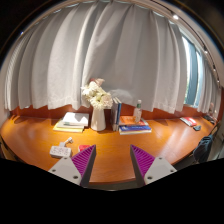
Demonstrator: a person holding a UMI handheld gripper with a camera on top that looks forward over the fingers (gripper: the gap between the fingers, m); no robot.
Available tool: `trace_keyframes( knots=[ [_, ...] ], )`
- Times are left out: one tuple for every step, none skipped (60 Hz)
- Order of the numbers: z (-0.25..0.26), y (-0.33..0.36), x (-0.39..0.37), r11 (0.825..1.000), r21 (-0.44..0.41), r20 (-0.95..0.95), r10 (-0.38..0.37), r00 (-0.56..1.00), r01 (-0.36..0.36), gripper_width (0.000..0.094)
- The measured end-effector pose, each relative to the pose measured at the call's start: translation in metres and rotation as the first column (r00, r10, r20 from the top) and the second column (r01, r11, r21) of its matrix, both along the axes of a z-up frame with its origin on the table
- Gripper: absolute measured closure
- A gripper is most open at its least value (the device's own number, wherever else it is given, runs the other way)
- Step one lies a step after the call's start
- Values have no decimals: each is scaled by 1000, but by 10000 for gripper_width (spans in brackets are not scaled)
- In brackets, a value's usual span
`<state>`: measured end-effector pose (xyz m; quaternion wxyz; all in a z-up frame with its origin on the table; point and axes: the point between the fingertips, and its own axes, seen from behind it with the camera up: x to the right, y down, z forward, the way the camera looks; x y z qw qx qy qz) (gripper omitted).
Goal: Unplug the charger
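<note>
Orange-brown polished wood forms the curved worktop (110, 140). The claw (111, 160) hangs wide open, holding nothing, its ridged purple pads (84, 156) apart. A flat white charger (60, 151) lies just left of them, near stacked books (71, 122) and white flowers (98, 96).

Vase (98, 117) on table (110, 145), before curtain (110, 55).

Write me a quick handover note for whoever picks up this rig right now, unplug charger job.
Claw: open, holding nothing, fingers hanging over bare wooden table.
Job's things: a small white object, possibly the charger, lies on the table ahead of the left finger; too small to confirm, and no cable or socket is discernible.
Beyond the fingers: flower vase, stacked books, another book, curtains behind.
Done: nothing apparent.
Left: locate the charger, grip it, pull it out.
</note>
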<state>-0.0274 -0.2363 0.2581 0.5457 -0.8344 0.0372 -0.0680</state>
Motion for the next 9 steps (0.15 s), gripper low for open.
trace_keyframes(
  knots=[
    [-1, -1, -1, 1000, -2, 1, 1, 1000, -1, 277],
    [-2, -1, -1, 1000, -5, 2, 3, 1000, -3, 277],
    [-2, -2, -1, 1000, -7, 3, 4, 1000, -4, 279],
    [-3, -2, -2, 1000, -8, 3, 5, 1000, -5, 279],
    [-4, -3, -2, 1000, -8, 3, 5, 1000, -5, 278],
    [-5, -3, -3, 1000, -11, 2, 7, 1000, -7, 279],
    [-6, -4, -3, 1000, -15, 2, 8, 1000, -8, 277],
    [-7, -4, -4, 1000, -20, 3, 9, 1000, -9, 277],
    [-8, -4, -5, 1000, -24, 4, 7, 1000, -7, 277]
  ],
)
